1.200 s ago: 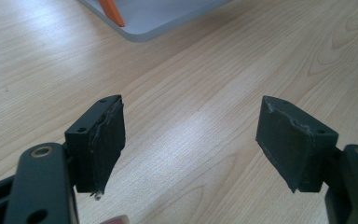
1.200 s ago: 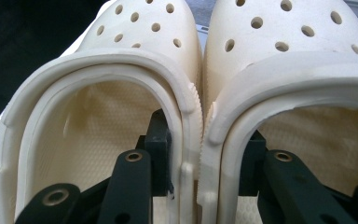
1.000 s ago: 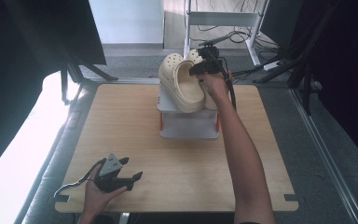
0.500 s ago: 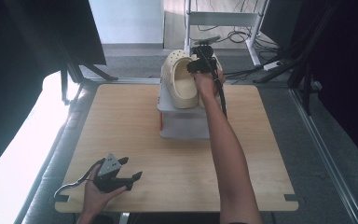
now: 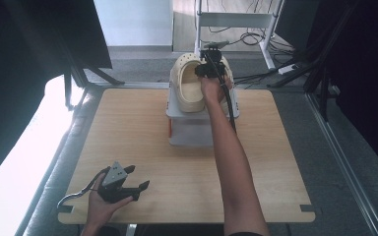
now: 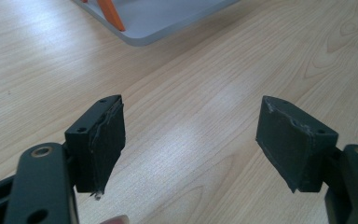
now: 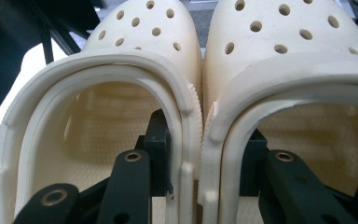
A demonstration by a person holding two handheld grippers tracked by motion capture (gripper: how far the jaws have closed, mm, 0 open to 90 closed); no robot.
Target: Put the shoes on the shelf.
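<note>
Two cream clogs (image 5: 189, 86) with holes in their toes lie side by side at the top of a grey box (image 5: 192, 130) at the table's far middle. In the right gripper view, one jaw of my right gripper (image 7: 200, 158) sits inside the left clog (image 7: 102, 93) and the other inside the right clog (image 7: 298, 56), pinching their adjoining side walls together. From above, the right gripper (image 5: 210, 69) is at the clogs' right edge. My left gripper (image 5: 138, 177) rests in a hand at the table's front left, open with nothing between its pads (image 6: 107, 140).
The grey box carries an orange strip (image 5: 169, 127) on its left side, also seen from the left gripper as an orange strip (image 6: 109, 11). Bare wooden tabletop (image 5: 128, 128) lies between box and left gripper. A white frame (image 5: 236, 19) and cables stand beyond the far edge.
My right arm has swung a little to the left and lower, carrying the clogs with it over the grey box. The left gripper has kept still.
</note>
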